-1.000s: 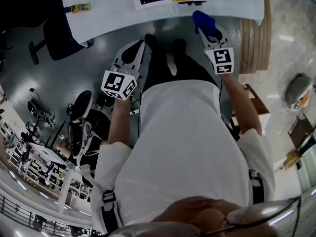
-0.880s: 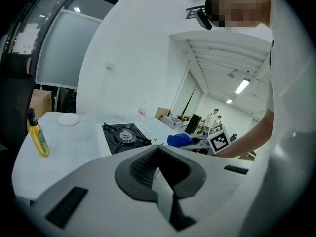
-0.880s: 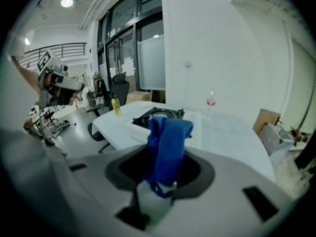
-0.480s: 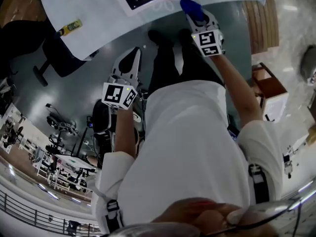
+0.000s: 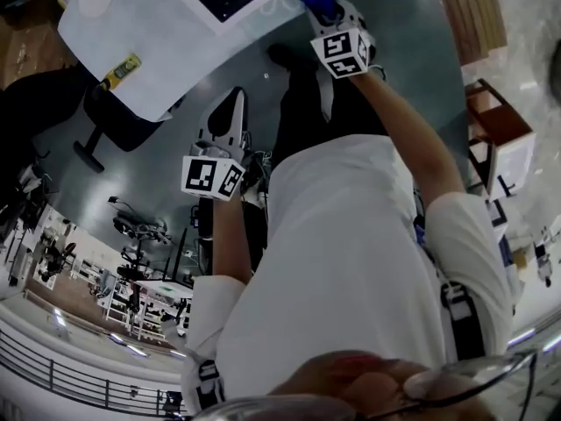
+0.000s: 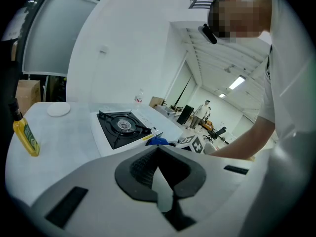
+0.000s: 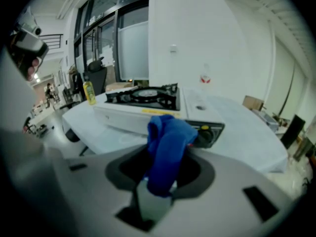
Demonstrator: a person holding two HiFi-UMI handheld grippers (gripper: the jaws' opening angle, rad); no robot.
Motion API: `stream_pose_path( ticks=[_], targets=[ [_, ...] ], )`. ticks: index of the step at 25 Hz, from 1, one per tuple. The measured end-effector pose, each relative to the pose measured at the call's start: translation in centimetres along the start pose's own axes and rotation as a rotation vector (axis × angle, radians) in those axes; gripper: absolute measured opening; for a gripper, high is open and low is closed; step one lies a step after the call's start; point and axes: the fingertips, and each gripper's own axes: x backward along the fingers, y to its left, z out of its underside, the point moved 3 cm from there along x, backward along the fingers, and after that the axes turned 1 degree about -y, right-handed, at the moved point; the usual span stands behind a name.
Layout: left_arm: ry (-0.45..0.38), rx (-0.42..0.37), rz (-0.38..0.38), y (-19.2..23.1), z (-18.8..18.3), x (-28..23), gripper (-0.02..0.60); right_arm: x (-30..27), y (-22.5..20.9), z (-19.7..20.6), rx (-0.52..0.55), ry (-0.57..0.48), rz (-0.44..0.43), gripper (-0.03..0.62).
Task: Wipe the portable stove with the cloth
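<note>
On the white table [image 5: 131, 33] stands the portable stove [image 7: 148, 100], a white body with a black burner top and a knob on its front panel. A yellow bottle [image 6: 24, 135] stands well apart from it, near the table edge. The right gripper [image 7: 157, 189] is clamped on the blue cloth [image 7: 167, 142], which is bunched, sticks up from the jaws and sits at the stove's front edge; contact I cannot tell. The left gripper [image 6: 163, 191] has its jaws together with nothing between them and is held low over the floor. One second ago the cloth was short of the table edge; now it has reached the stove.
</note>
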Motion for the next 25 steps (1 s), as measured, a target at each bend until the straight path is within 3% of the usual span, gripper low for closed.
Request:
stream_pose_path(
  ticks=[9,25],
  targets=[
    [0.012,-0.001,-0.003,1.5,0.2,1.2,0.031,-1.3,2.5,-0.8,-0.034,-0.008,0.011,0.153],
    [-0.031,0.002,-0.034,3.9,-0.4,4.1,0.031,-2.6,8.0,-2.4,-0.016,-0.003,-0.064,0.152]
  ],
)
